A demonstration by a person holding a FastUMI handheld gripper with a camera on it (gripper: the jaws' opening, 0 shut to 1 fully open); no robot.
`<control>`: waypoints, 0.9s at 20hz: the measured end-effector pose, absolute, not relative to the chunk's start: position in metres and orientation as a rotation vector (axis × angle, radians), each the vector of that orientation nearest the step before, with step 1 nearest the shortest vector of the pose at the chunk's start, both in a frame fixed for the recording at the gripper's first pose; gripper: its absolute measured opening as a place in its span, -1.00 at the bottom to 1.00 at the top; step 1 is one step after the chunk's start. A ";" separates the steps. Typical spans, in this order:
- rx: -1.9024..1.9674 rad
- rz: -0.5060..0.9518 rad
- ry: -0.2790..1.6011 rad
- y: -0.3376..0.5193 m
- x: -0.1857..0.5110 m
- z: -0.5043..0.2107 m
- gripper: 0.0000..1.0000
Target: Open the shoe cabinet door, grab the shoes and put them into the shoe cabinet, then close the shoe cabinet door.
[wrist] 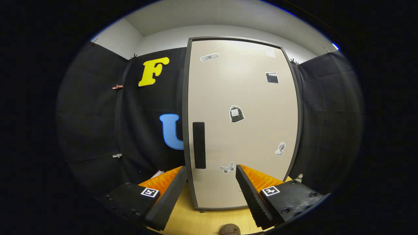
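Claw point(211, 169) open, empty; closed cabinet door point(243, 124) ahead.

Shoe cabinet door point(241, 124) is closed, so the inside is hidden. Brown object point(230, 229) on the floor between the spread gripper point(210, 173) fingers is cut off, can't ID. Door stickers point(236, 114) too small to make out.

text: none legible | cabinet door point(243, 124) stickers: pictures only
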State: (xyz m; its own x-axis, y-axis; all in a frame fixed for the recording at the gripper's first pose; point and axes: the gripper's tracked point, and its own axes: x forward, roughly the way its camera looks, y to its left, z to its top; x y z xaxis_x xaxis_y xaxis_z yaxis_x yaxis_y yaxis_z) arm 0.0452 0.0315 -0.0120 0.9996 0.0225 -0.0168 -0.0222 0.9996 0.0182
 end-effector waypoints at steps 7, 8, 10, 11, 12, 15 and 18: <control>0.045 0.022 0.033 0.044 0.103 -0.022 0.95; 0.051 0.021 0.038 0.045 0.112 -0.025 0.95; 0.055 0.014 0.048 0.046 0.127 -0.030 0.95; 0.053 0.010 0.056 0.047 0.134 -0.032 0.95; 0.050 0.008 0.064 0.048 0.140 -0.036 0.95; 0.047 0.001 0.068 0.052 0.156 -0.038 0.94; 0.044 -0.009 0.040 0.054 0.165 -0.032 0.65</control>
State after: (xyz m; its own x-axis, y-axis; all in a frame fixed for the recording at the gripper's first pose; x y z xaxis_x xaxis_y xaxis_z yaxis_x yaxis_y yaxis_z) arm 0.1649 0.0541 -0.0324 0.9992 -0.0083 -0.0398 0.0100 0.9990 0.0442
